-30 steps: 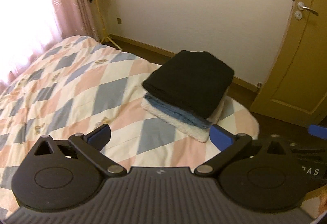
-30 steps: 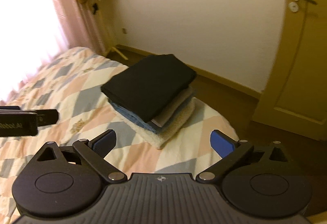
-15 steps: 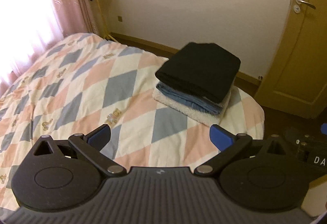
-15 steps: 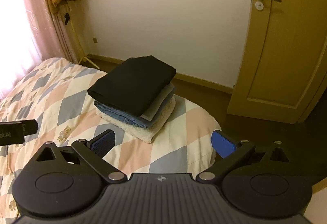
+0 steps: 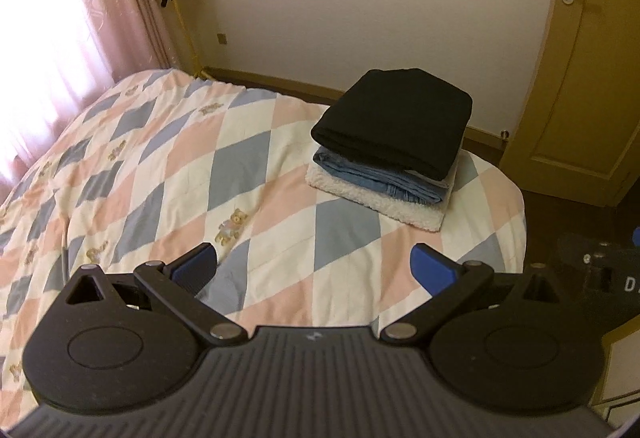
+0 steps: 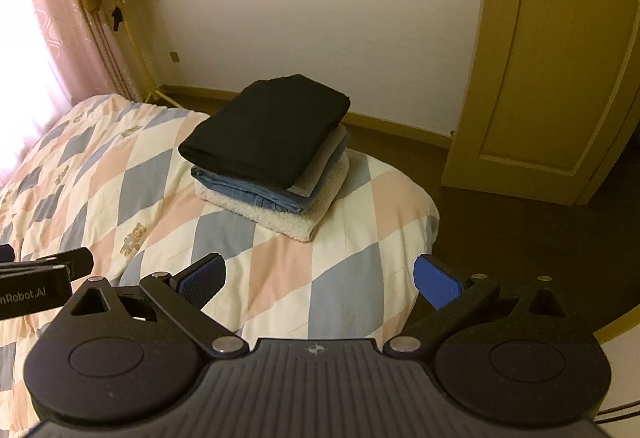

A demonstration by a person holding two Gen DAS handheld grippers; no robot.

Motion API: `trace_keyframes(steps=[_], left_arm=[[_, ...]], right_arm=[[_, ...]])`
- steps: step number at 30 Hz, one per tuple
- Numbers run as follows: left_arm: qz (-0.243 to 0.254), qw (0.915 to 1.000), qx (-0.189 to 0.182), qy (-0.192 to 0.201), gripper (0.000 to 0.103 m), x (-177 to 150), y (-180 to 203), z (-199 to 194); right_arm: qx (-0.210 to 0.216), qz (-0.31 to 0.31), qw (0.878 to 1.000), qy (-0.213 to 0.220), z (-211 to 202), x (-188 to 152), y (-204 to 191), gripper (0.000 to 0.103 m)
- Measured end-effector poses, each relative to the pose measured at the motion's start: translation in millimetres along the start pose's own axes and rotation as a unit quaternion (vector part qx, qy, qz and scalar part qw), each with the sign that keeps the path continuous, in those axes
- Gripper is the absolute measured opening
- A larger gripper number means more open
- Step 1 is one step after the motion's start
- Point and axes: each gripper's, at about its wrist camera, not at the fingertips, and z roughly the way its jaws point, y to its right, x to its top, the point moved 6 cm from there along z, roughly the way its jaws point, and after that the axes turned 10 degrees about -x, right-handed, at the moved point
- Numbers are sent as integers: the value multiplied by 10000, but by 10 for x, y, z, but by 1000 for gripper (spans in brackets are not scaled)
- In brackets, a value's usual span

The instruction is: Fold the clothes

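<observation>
Folded clothes stack [image 5: 390,154] [image 6: 272,154], black on top, near bed corner

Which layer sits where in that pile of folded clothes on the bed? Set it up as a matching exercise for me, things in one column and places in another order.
Things:
1. black garment
2. jeans
3. fleece blanket
4. grey garment

Places:
A. bottom of the pile, on the bedspread
B. top of the pile
C. directly under the black one, only its edge showing
D. directly on the fleece

Pairs: 1-B, 2-D, 3-A, 4-C

Both the left gripper and the right gripper are open and empty.
</observation>
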Motion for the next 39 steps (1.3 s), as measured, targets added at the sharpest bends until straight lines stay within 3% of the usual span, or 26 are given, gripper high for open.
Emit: trace_keyframes(steps=[16, 39], left_arm=[[-133, 9991, -35, -390, 102, -3, -181, 353], [-115, 9980, -122, -608, 102, 363, -153, 1009]], right_arm=[[-95, -231, 9995, -204, 206, 26, -296, 103], [-253, -318, 9974, -597, 812, 258, -306, 103]])
